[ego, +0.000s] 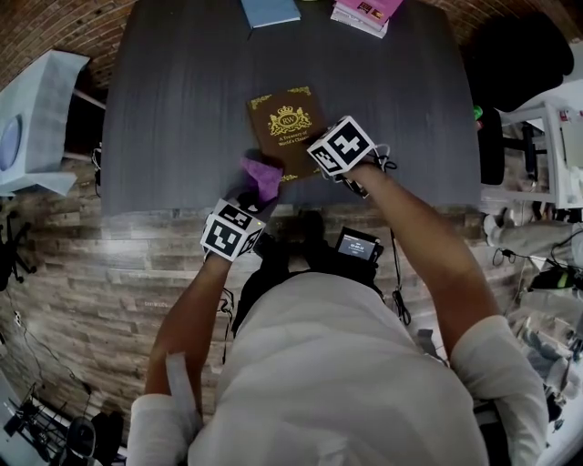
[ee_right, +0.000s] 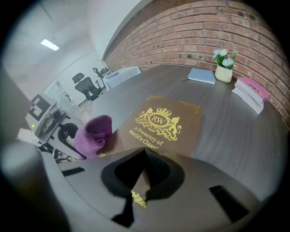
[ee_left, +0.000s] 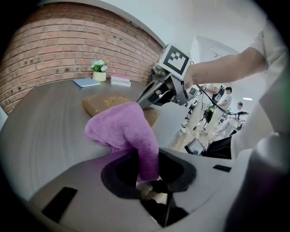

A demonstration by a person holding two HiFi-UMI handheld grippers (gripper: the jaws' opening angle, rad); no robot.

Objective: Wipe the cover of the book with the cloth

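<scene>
The book (ego: 285,130) is lying flat near the front edge of the table (ego: 182,109), a bit right of the middle, brown cover up with a gold crest and gold lettering on it, turned slightly askew to the table edge. The cloth (ego: 262,176) is a fuzzy purple one, bunched up right at the book's near-left corner and, far as I can tell, lying over that corner. The left gripper (ee_left: 147,174) has its jaws clamped on a fold of the cloth, you can see the purple stuff squeezed between the 2 pads while the rest flops forward toward the book. The right gripper (ee_right: 144,152) has its jaws fully together with nothing pinched between them, tips pointing steeply down at the near-right part of the cover, seemingly resting on it. Further back on the table there's a blue notebook (ego: 270,11), a small stack of pink books (ego: 364,14) and a little flower pot (ee_right: 223,68) between them, all well apart from the book. Behind that runs a brick wall (ee_right: 204,31).
</scene>
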